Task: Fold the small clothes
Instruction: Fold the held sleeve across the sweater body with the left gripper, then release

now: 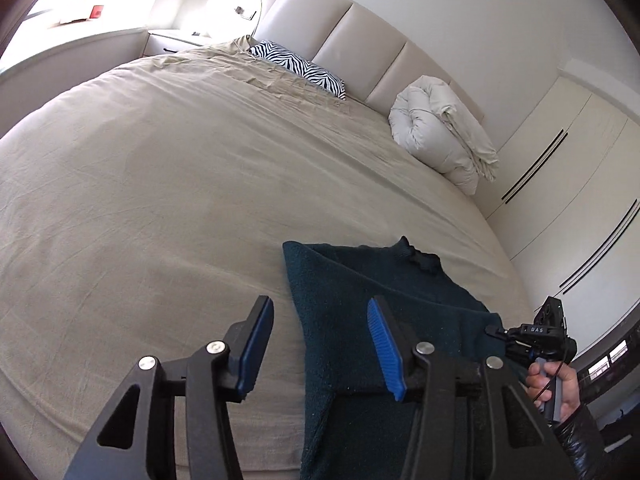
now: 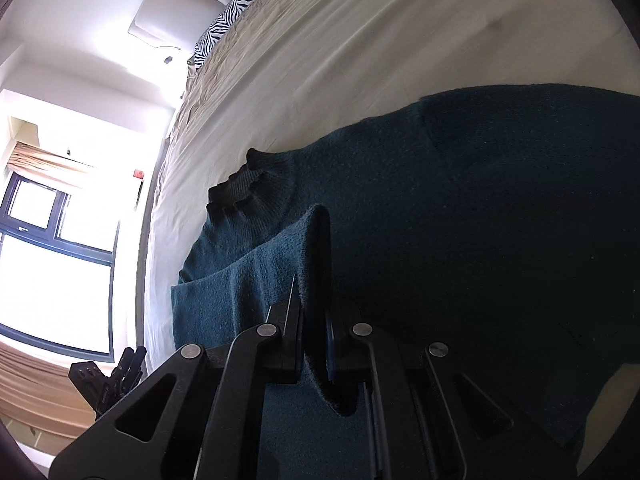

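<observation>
A dark teal knitted sweater [image 1: 360,280] lies on the beige bed sheet [image 1: 160,200], partly folded, its ribbed collar [image 2: 256,184] toward the headboard. My left gripper [image 1: 320,332] is open and empty, hovering above the sweater's left edge. My right gripper [image 2: 314,320] is shut on a fold of the sweater [image 2: 280,256] and holds it raised over the garment. The right gripper also shows in the left wrist view [image 1: 496,330] at the sweater's right side, held by a hand.
A zebra-print pillow [image 1: 300,68] and a rolled white duvet [image 1: 440,136] lie by the padded headboard [image 1: 360,28]. A white wardrobe [image 1: 568,184] stands right of the bed. A window [image 2: 52,240] is beyond the bed's far side.
</observation>
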Motion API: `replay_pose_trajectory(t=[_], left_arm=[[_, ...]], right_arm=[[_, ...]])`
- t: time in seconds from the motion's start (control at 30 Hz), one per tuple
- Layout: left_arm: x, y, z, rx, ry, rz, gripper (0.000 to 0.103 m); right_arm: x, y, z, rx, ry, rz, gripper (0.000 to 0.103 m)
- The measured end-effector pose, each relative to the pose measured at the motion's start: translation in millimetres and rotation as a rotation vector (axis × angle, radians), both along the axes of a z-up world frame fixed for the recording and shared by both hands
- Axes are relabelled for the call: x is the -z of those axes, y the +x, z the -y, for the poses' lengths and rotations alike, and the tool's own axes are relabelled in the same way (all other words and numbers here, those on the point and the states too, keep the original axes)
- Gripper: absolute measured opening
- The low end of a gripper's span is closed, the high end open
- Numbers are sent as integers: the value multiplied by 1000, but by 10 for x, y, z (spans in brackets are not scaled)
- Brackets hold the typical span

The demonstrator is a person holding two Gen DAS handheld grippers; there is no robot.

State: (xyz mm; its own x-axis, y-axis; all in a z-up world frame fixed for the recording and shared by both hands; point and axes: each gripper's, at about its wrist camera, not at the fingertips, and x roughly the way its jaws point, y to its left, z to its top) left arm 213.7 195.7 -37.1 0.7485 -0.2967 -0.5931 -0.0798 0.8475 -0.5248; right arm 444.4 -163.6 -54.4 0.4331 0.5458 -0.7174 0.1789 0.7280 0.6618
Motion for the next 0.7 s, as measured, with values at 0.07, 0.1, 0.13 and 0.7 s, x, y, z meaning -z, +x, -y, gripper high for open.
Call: replay_pose_trajectory(t=[0.07, 0.1, 0.13, 0.7], left_arm=[[24, 147, 51, 34, -12, -5, 51], [55, 217, 78, 51, -22, -12, 51], [98, 251, 86, 60, -38, -20, 51], [819, 981, 102, 124, -138, -177, 12]], right_arm=[[113, 26, 66, 4, 0, -18, 7], [167, 32, 41, 4, 4, -26, 7], [195, 37, 33, 4, 11, -35, 7], [724, -214, 264, 28, 117, -19, 8]])
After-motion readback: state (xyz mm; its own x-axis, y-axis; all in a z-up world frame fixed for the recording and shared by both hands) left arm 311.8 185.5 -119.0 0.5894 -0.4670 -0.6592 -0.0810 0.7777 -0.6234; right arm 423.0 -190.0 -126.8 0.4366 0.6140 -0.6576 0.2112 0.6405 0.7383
